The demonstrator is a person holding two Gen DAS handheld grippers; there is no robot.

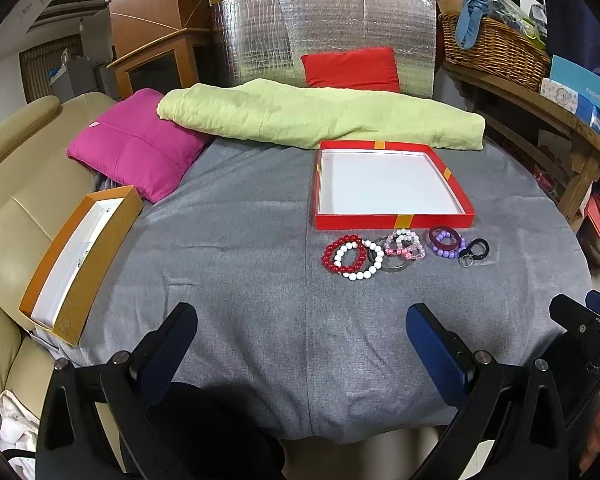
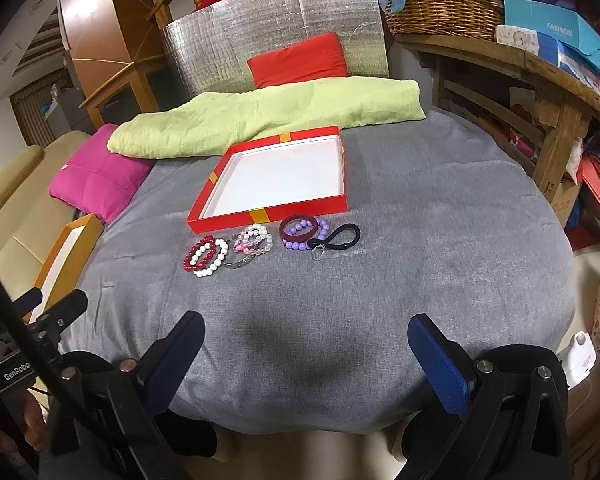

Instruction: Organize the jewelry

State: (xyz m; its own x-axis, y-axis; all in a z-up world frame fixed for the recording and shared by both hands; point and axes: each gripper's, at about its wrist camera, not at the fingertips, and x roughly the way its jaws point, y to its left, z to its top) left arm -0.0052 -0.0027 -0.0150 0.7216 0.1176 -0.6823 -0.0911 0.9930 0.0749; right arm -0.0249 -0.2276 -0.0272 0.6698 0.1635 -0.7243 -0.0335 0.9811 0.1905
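Observation:
A row of bracelets lies on the grey cloth just in front of a shallow red tray (image 1: 394, 222) (image 2: 268, 216) with a white, empty floor. From the left: a red bead bracelet (image 1: 332, 258) (image 2: 191, 258) overlapping a white bead bracelet (image 1: 374, 270) (image 2: 208, 271), a grey bangle (image 1: 394, 268) (image 2: 238, 265), pink bead bracelets (image 1: 404, 246) (image 2: 256, 240), a maroon bangle (image 1: 444, 236) (image 2: 298, 228) on a purple bead bracelet (image 1: 446, 254) (image 2: 296, 245), and a black loop (image 1: 476, 250) (image 2: 336, 240). My left gripper (image 1: 302, 330) and right gripper (image 2: 306, 338) are open and empty, held near the cloth's front edge, well short of the jewelry.
An orange box (image 1: 80, 264) (image 2: 66, 256) with a white inside sits at the left edge. A magenta cushion (image 1: 136, 148) (image 2: 96, 180) and a folded green cloth (image 1: 320, 116) (image 2: 268, 116) lie behind. A wooden shelf with a basket (image 1: 496, 44) (image 2: 444, 4) stands at the right.

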